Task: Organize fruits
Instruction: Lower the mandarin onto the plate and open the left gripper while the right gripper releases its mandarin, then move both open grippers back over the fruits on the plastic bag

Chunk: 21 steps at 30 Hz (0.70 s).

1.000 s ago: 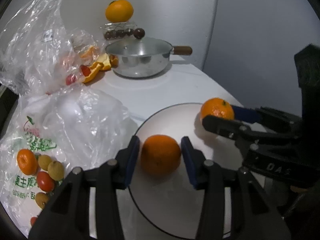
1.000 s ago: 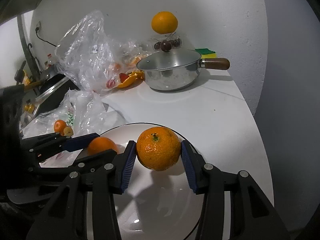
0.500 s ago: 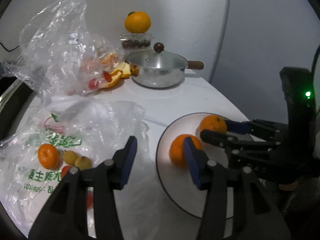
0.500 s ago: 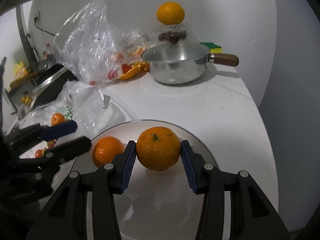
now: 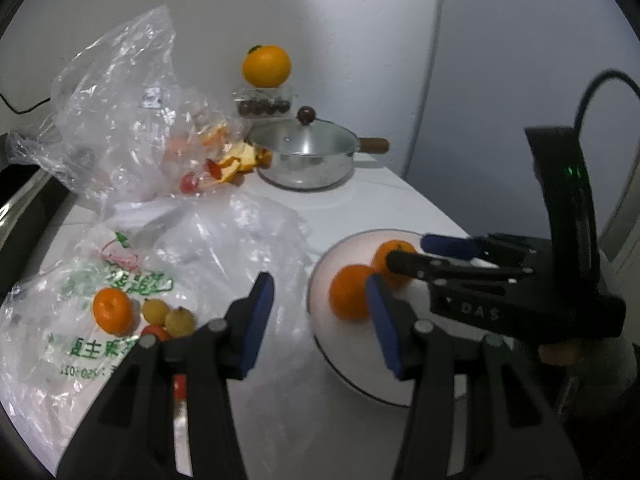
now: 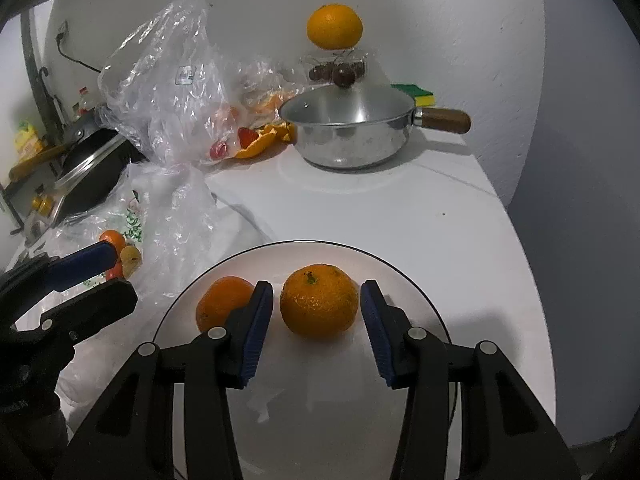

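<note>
A lidded steel pot (image 6: 352, 132) is seen; just behind its handle, a green-yellow sponge (image 6: 416, 94) is set.

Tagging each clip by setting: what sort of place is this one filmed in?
Most likely a home kitchen counter. A lidded steel saucepan stands on the white countertop, a dish sponge lies behind it by the wall, and a dark frying pan sits at the left. Plastic grocery bags of fruit lie nearby.

Free room: bare counter (image 6: 400, 216) between plate (image 6: 404, 276) and pot (image 6: 352, 132).
Obstacles: plastic bags (image 6: 176, 200) along the counter's left edge.
</note>
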Motion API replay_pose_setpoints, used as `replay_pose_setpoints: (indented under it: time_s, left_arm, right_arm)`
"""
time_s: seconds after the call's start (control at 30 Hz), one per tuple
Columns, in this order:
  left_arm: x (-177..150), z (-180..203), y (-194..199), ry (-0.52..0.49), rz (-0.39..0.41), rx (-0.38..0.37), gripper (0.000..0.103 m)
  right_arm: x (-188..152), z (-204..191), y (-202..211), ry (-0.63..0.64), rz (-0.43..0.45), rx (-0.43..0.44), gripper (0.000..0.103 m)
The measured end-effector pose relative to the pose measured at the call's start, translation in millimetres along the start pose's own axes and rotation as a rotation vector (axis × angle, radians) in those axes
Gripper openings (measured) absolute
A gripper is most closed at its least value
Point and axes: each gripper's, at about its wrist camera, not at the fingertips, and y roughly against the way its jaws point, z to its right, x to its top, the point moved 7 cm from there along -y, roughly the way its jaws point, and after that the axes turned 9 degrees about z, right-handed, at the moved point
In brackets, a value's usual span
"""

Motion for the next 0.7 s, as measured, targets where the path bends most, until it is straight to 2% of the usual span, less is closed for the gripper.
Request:
replay_pose_setpoints:
  time_s: [0.27,0.7]
  left_arm:
    - [3.0,7.0,27.5,-0.009,0.044,-0.036,0.05]
    - [-13.6,-26.3,65.2,0.009,0.062,-0.011,0.05]
  right_arm:
    - [5.6,-16.0,25.9,0.024,0.041,-0.037,0.048]
    - [3.3,-58.2,52.6,0.052,0.091,-0.046,0.048]
